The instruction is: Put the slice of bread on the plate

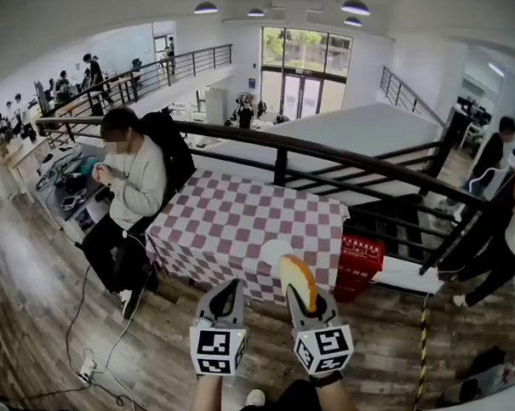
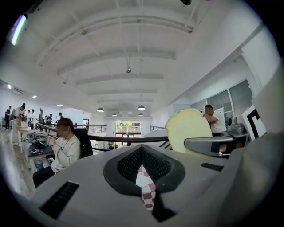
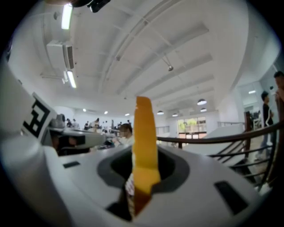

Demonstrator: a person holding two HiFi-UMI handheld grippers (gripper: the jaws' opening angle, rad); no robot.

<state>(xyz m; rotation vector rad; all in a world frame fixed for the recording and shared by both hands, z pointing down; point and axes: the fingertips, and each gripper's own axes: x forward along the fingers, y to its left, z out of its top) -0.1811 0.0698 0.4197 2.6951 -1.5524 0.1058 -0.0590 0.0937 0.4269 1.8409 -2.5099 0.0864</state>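
plate (image 1: 271, 250) on table (image 1: 228, 212), bread (image 1: 296, 275) in right tongs (image 1: 301, 299)

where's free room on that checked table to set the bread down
Nearly all the checked tablecloth is bare, between railing and seated person. Only the white plate sits by its near edge, behind the bread slice.

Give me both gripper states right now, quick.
Left gripper: closed, nothing between its jaws.
Right gripper: closed on the slice of bread, held upright on edge.
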